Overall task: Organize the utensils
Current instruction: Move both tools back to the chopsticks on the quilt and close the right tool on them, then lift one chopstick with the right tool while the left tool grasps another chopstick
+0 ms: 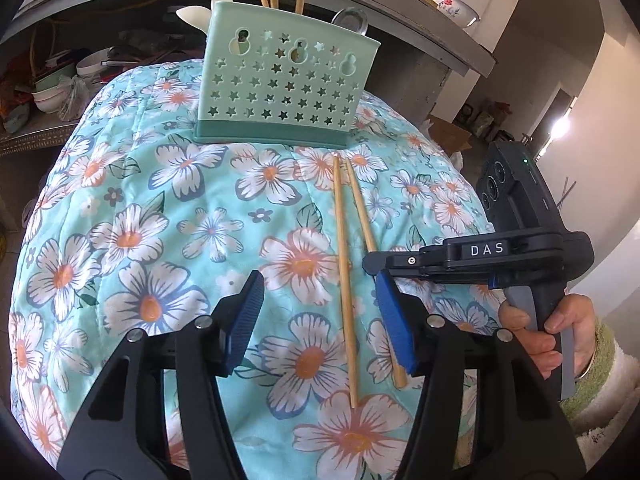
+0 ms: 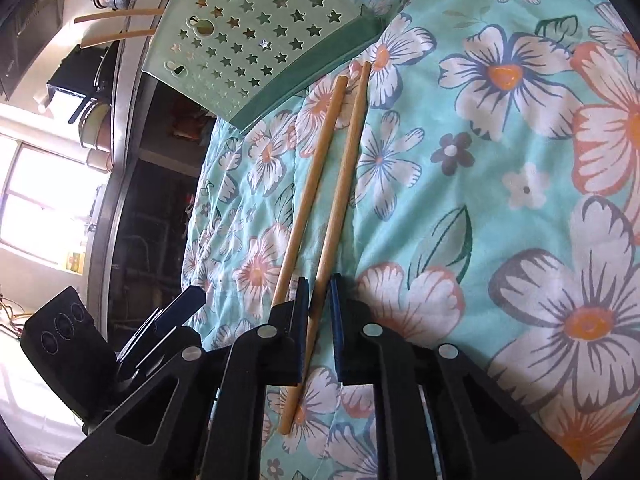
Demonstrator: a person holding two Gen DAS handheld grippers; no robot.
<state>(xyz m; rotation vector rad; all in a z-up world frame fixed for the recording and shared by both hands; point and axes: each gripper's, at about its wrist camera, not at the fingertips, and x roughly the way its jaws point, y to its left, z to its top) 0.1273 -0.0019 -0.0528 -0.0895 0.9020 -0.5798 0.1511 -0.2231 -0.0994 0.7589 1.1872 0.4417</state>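
Observation:
Two wooden chopsticks point(image 1: 345, 280) lie side by side on a floral quilt point(image 1: 160, 220), in front of a mint-green utensil holder with star holes point(image 1: 286, 80). The holder has several chopsticks and spoons standing in it. My left gripper point(image 1: 320, 320) is open and empty, hovering over the near ends of the chopsticks. My right gripper point(image 2: 319, 312) has its blue pads closed around one chopstick point(image 2: 340, 184) near its thick end; the other chopstick point(image 2: 310, 188) lies just left of it. The holder point(image 2: 256, 36) shows at the top of the right wrist view.
The right gripper body with its DAS label point(image 1: 488, 250) and the hand holding it sit at the right of the left wrist view. A counter edge point(image 1: 420, 28) with a bowl point(image 1: 448, 2) is behind the holder. Cluttered shelves point(image 1: 52, 88) are at far left.

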